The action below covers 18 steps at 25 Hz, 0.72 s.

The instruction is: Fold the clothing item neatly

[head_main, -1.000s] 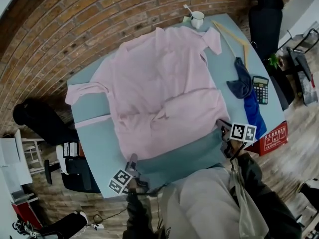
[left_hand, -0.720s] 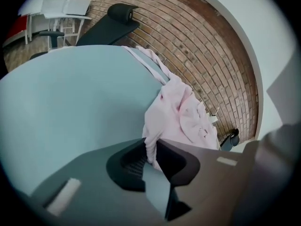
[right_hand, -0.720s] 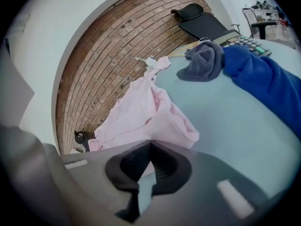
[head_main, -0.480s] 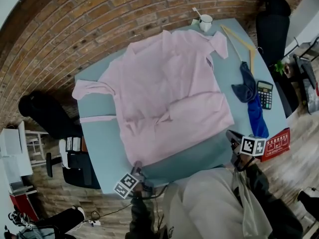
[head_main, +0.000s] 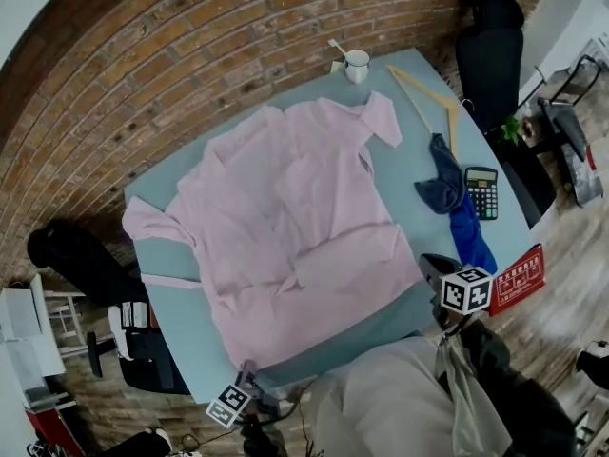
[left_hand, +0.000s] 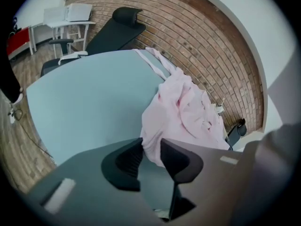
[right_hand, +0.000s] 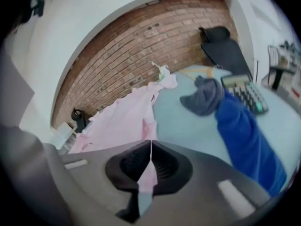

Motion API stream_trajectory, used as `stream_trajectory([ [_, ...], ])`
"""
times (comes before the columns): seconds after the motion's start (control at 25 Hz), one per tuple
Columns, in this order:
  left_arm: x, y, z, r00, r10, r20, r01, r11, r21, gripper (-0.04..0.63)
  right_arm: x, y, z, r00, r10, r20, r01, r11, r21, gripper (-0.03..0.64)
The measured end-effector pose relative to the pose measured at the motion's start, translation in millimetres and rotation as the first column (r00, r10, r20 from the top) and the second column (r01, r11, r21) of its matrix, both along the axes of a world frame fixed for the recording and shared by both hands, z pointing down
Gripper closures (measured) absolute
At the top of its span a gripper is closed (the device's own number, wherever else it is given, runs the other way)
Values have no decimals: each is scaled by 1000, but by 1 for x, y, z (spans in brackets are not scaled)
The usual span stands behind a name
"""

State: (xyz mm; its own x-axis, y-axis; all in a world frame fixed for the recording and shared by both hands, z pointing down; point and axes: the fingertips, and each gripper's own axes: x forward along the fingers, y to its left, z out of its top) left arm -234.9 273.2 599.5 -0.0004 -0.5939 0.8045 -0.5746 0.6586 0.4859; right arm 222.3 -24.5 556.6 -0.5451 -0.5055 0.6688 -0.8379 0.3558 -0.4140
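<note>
One pink shirt (head_main: 285, 227) lies spread over most of a blue-grey table (head_main: 404, 146) in the head view. The left gripper (head_main: 249, 381) is at the shirt's near left hem corner and the right gripper (head_main: 433, 267) is at its near right corner. A mug (head_main: 357, 65), a wooden hanger (head_main: 423, 93), a dark cloth (head_main: 440, 187), a blue cloth (head_main: 471, 238) and a calculator (head_main: 481, 191) lie along the table's right side.

In the left gripper view, the jaws have just been opening a little. They stand a narrow way apart, gripping the bunched hem that fills the gap at their tips.

In the right gripper view, the jaws are pressed together on a thin fold of the pink fabric.
</note>
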Motion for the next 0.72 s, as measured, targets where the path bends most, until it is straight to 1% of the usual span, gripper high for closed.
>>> stream_trajectory([
  [0.04,-1,0,-4,1000,21,12,-21,1000,10,432,0,-23,-6,997,-30,-78,36,996,78,614],
  [0.08,-1,1,-9,999,44,20,-44,999,14,346,-3,-47,-13,984,-74,-165,100,983,156,614],
  [0.12,-1,4,-13,998,62,29,-62,998,8,322,-8,-71,-22,960,-123,-253,183,956,230,614],
  [0.16,-2,7,-18,996,72,48,-72,997,-4,324,-16,-94,-31,927,-166,-335,270,916,295,615],
  [0.2,-5,10,-26,993,76,87,-75,997,-17,324,-27,-113,-41,892,-203,-404,353,871,342,615],
  [0.24,-9,9,-37,985,84,149,-80,996,-28,324,-39,-128,-50,860,-239,-451,422,829,367,615],
  [0.28,-12,2,-52,967,103,233,-97,995,-37,348,-52,-140,-58,837,-271,-475,472,797,377,615],
  [0.32,-14,-11,-68,935,136,327,-129,991,-44,402,-64,-148,-63,826,-297,-479,500,778,380,615],
  [0.36,-12,-32,-85,892,179,414,-176,983,-47,467,-75,-155,-67,825,-315,-468,511,769,384,615],
  [0.4,-5,-58,-99,849,223,479,-234,971,-38,538,-85,-160,-68,832,-327,-449,511,768,387,615],
  [0.44,7,-89,-111,814,260,519,-298,955,-11,579,-93,-164,-69,841,-334,-427,504,770,390,615],
  [0.48,21,-122,-122,791,287,540,-362,932,35,588,-101,-167,-68,848,-338,-407,497,774,393,615],
  [0.52,37,-157,-130,776,306,551,-422,902,92,588,-106,-172,-67,853,-341,-396,493,775,396,615],
  [0.6,69,-227,-138,753,345,560,-524,829,194,588,-112,-188,-67,850,-340,-403,497,772,396,615],
  [0.64,85,-261,-136,745,367,557,-562,796,226,588,-112,-198,-67,846,-339,-412,500,772,392,615],
  [0.72,116,-325,-130,736,405,542,-610,745,272,588,-112,-221,-69,840,-333,-429,505,770,391,615],
])
